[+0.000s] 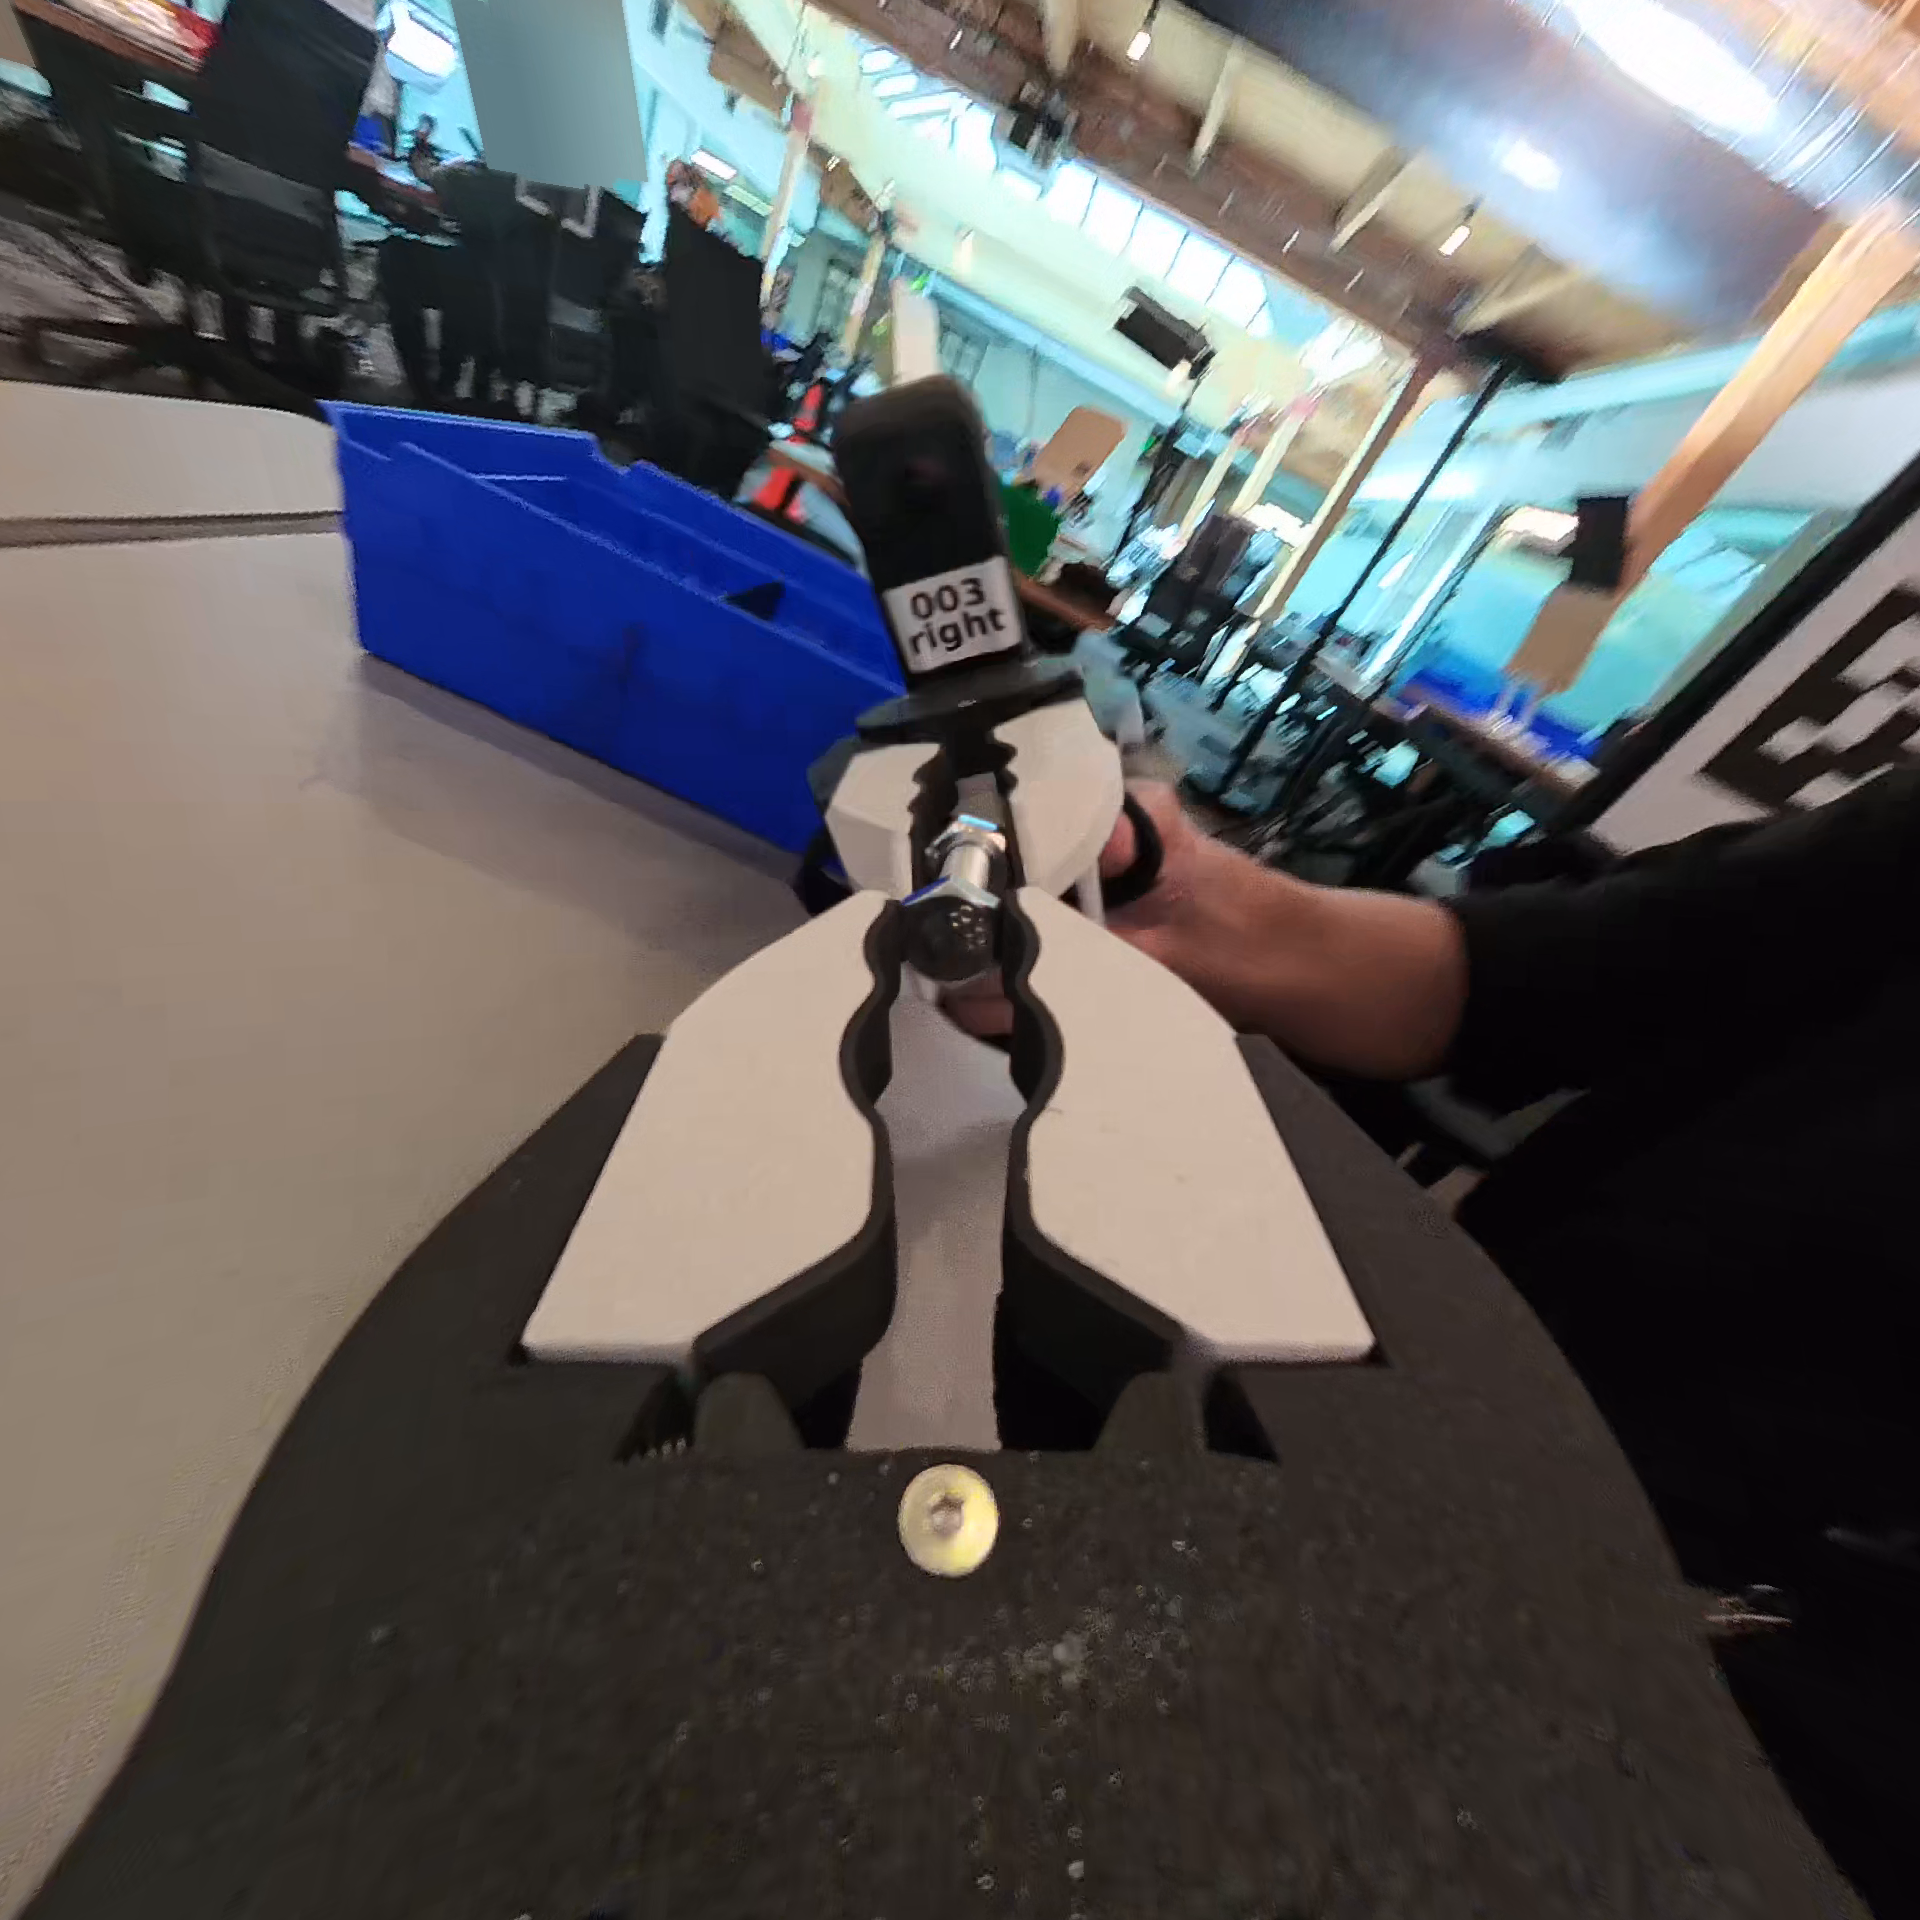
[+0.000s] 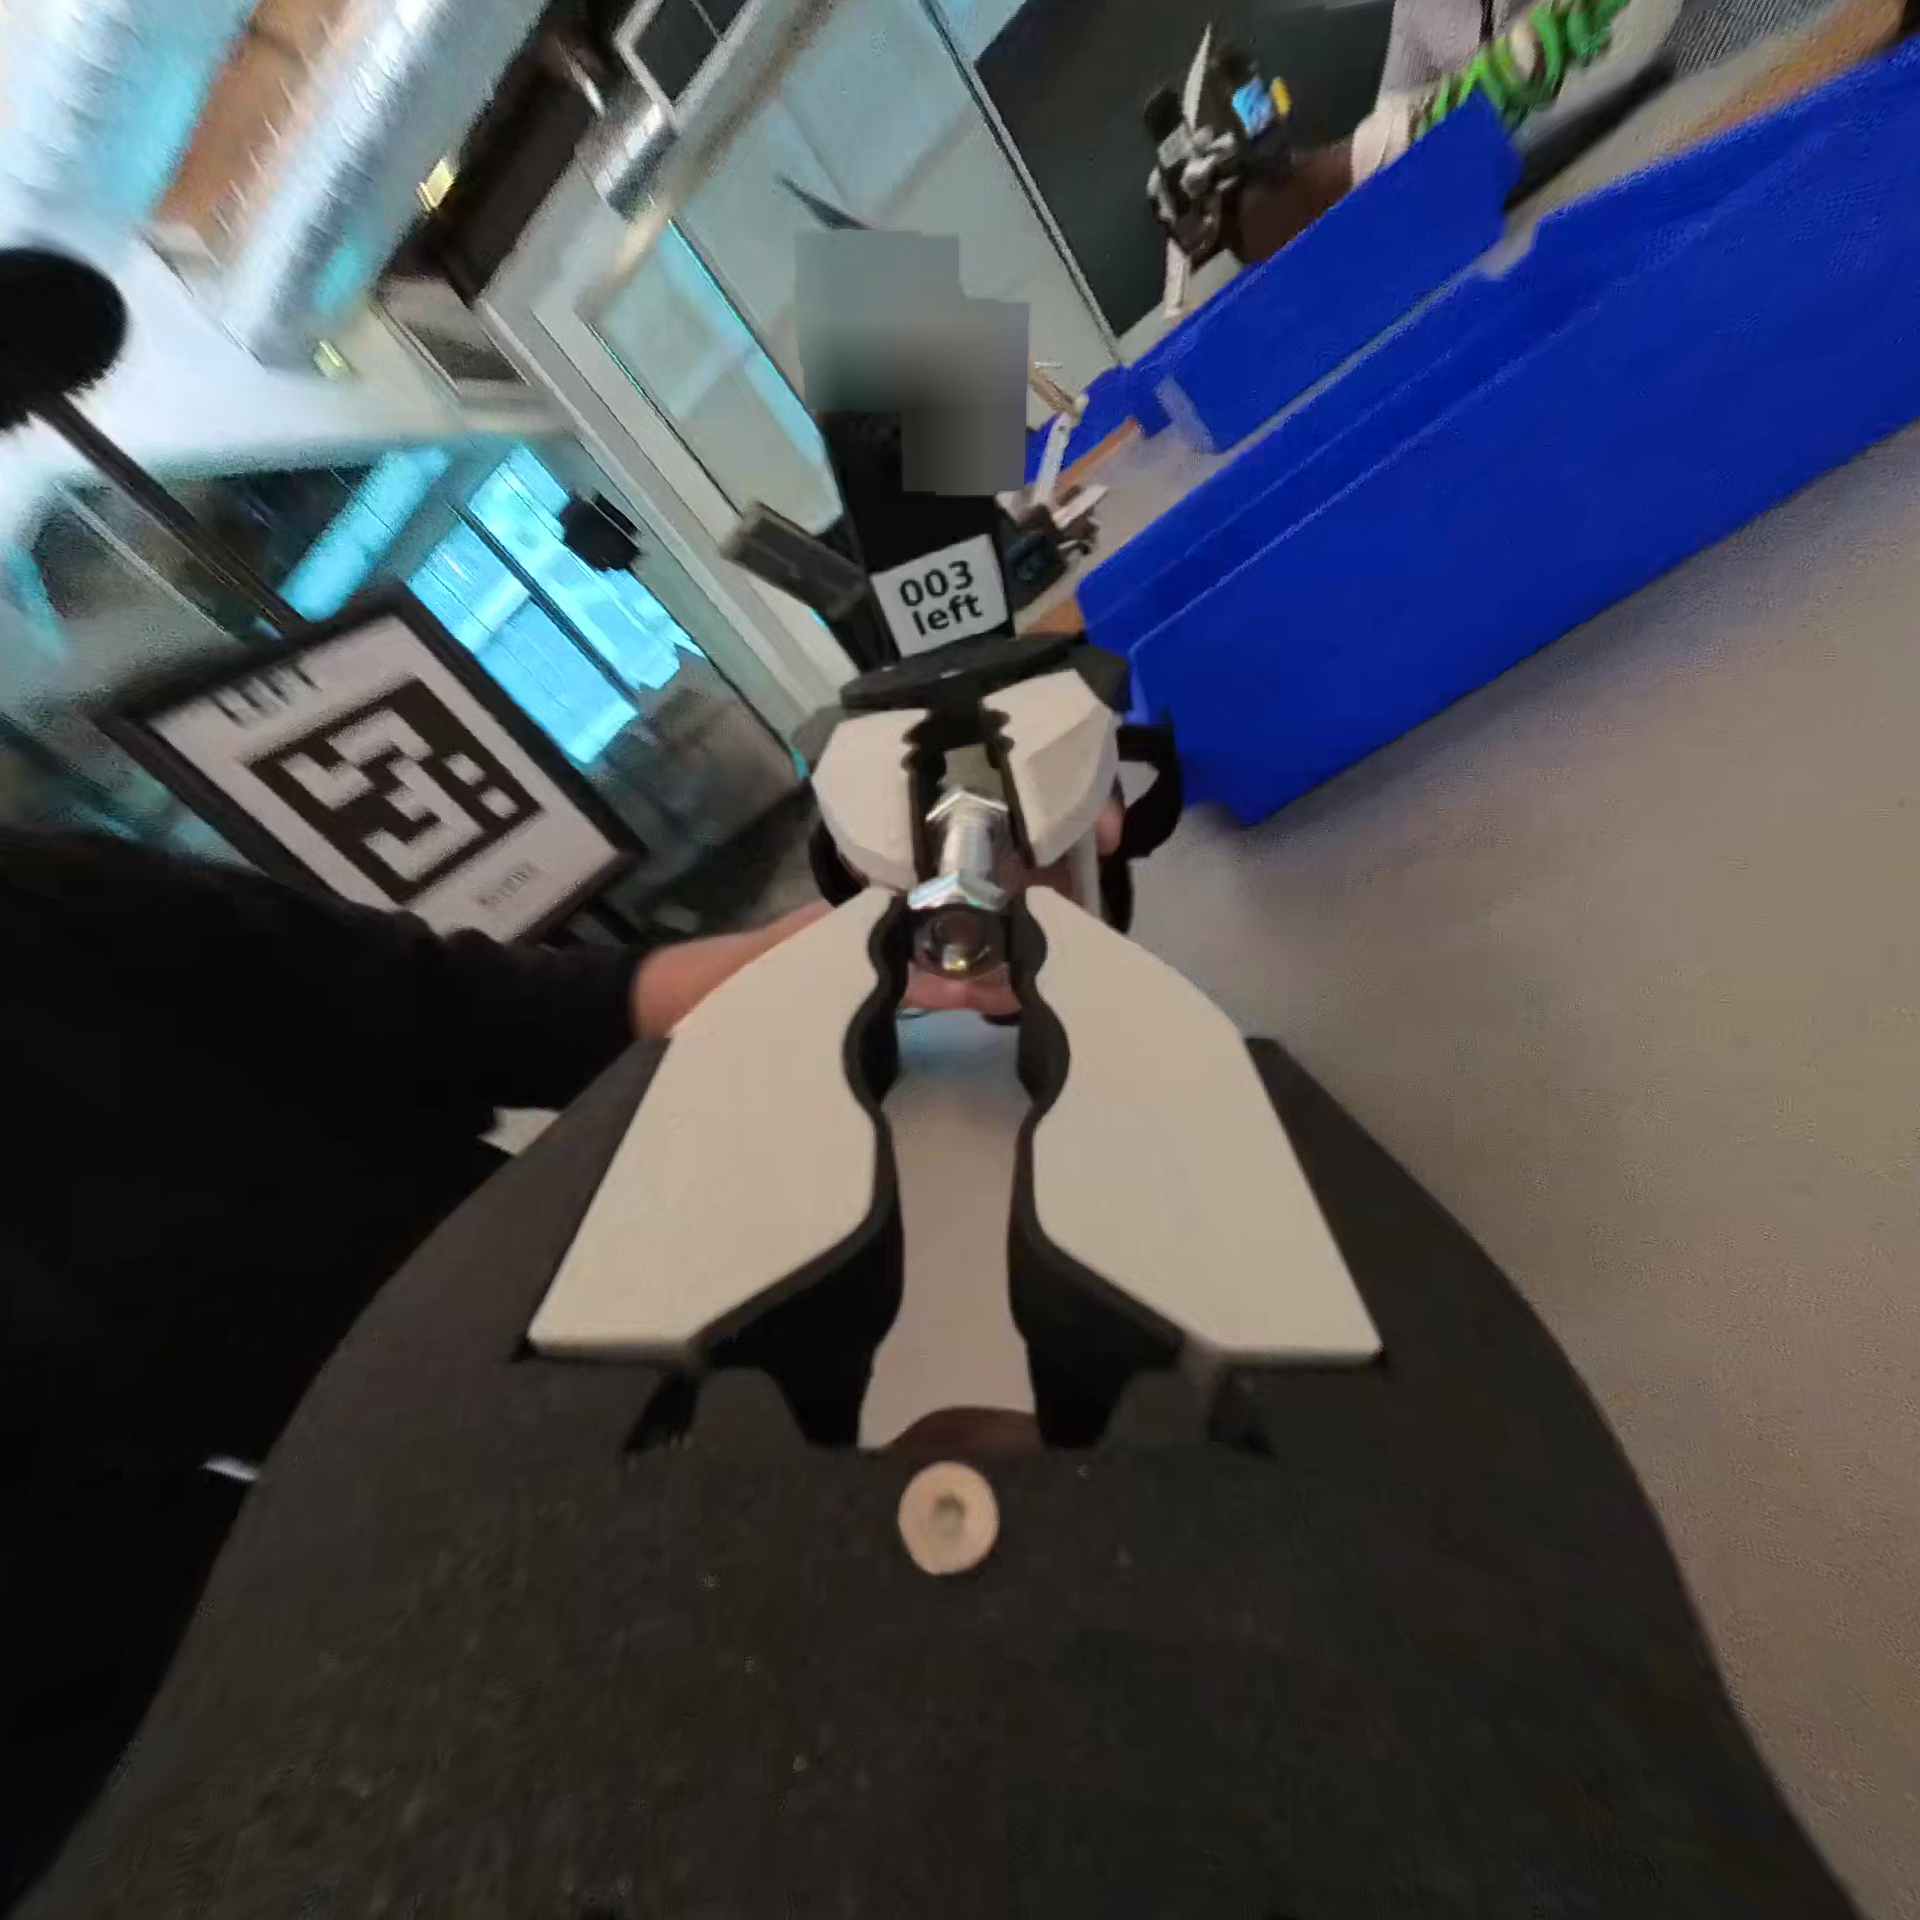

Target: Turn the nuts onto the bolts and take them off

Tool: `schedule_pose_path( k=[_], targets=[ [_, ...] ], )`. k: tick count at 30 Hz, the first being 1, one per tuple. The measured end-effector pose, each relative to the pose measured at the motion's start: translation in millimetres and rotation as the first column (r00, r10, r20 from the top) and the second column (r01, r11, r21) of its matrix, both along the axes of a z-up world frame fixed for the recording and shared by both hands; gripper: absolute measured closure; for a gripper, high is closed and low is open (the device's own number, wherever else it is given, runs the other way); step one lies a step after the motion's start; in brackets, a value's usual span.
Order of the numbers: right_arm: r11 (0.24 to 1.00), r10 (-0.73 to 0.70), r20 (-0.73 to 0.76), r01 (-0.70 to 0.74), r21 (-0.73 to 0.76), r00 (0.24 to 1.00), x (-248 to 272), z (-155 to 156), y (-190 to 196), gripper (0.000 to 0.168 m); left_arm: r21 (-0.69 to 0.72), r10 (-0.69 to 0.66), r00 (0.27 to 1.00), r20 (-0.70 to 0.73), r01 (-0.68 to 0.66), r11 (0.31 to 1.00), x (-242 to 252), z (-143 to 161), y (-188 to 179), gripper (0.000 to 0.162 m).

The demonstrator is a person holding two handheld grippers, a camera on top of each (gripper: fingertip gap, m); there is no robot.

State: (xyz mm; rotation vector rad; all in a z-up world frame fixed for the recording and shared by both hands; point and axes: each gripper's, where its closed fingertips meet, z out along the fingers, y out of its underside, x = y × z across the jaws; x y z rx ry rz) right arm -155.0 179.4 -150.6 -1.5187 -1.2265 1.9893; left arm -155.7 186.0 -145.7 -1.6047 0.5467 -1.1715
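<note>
**A:** Nearest in the left wrist view, what do we have?

**B:** Left claw (image 1: 948, 940), its white fingers (image 1: 769, 1122) narrowed onto the hex head of a silver bolt (image 1: 951, 935). The bolt's long axis runs straight away toward twelve o'clock, where the right claw (image 1: 961, 821) faces back from the far end of the shank, near a bright nut (image 1: 966, 840). Whether it grips the nut or the shank, I cannot tell here. A hand (image 1: 1195, 914) and dark sleeve come in from three o'clock.

**A:** Any containers?

**B:** One blue bin (image 1: 582, 613) on the grey worktop (image 1: 208, 883), at about ten o'clock. Its contents are hidden.

**A:** And the right wrist view?

**B:** Mirror image. Closest, the right claw (image 2: 951, 935) is closed narrow at the shank's end, just behind the nut (image 2: 951, 891). Straight ahead at twelve o'clock the left claw (image 2: 961, 821) clamps the head end. Both claws sit on one shared axis, so I judge the next move is pure twisting about it. Blue bins (image 2: 1455, 540) lie at two o'clock; insides unseen.
</note>
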Motion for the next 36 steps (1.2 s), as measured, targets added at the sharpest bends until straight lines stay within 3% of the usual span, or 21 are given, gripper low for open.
schedule_pose_path(
  k=[2,4,6,8,11,13,14,15,20,27,31,34,36],
  targets=[
    [0.942,-0.056,-0.045,0.068,0.330,0.997,2,1,-2,0.150,-0.030,-0.051,0.995,0.084,0.054,0.998,2,5,-4,0.145],
    [0.779,-0.090,-0.097,0.131,0.614,0.991,4,-1,-4,0.150,-0.057,-0.099,0.987,0.127,0.107,0.993,5,6,-8,0.145],
    [0.535,-0.123,-0.161,0.202,0.821,0.979,7,-4,-1,0.150,-0.091,-0.125,0.977,0.170,0.142,0.986,7,6,-9,0.145],
    [0.224,-0.129,-0.220,0.244,0.944,0.967,9,-7,1,0.150,-0.136,-0.149,0.966,0.209,0.180,0.974,9,3,-9,0.145],
    [-0.280,-0.123,-0.270,0.228,0.933,0.955,13,-13,7,0.150,-0.198,-0.159,0.962,0.220,0.204,0.959,12,-5,-8,0.145],
    [-0.594,-0.085,-0.308,0.200,0.779,0.948,16,-15,9,0.151,-0.261,-0.167,0.955,0.245,0.231,0.937,15,-10,-7,0.145],
    [-0.695,-0.054,-0.322,0.196,0.692,0.945,18,-16,8,0.150,-0.296,-0.172,0.948,0.268,0.251,0.922,16,-13,-7,0.146],
    [-0.740,-0.036,-0.331,0.197,0.643,0.943,19,-16,8,0.150,-0.321,-0.167,0.941,0.295,0.262,0.910,17,-14,-6,0.145],
    [-0.810,0.014,-0.364,0.224,0.542,0.931,22,-7,0,0.150,-0.383,-0.160,0.885,0.437,0.344,0.858,19,-9,-7,0.146],
    [-0.788,-0.007,-0.386,0.232,0.570,0.923,20,-9,0,0.150,-0.375,-0.150,0.904,0.400,0.311,0.873,18,-9,-6,0.145],
    [-0.590,-0.098,-0.436,0.301,0.749,0.894,18,-9,2,0.150,-0.321,-0.141,0.934,0.329,0.251,0.913,16,-5,-5,0.145],
    [-0.410,-0.126,-0.461,0.377,0.831,0.879,18,-3,-3,0.125,-0.270,-0.136,0.936,0.324,0.229,0.935,12,3,-5,0.145],
    [-0.208,-0.183,-0.444,0.407,0.890,0.877,16,-2,-3,0.109,-0.230,-0.113,0.944,0.311,0.190,0.954,4,8,-3,0.145]
  ],
)
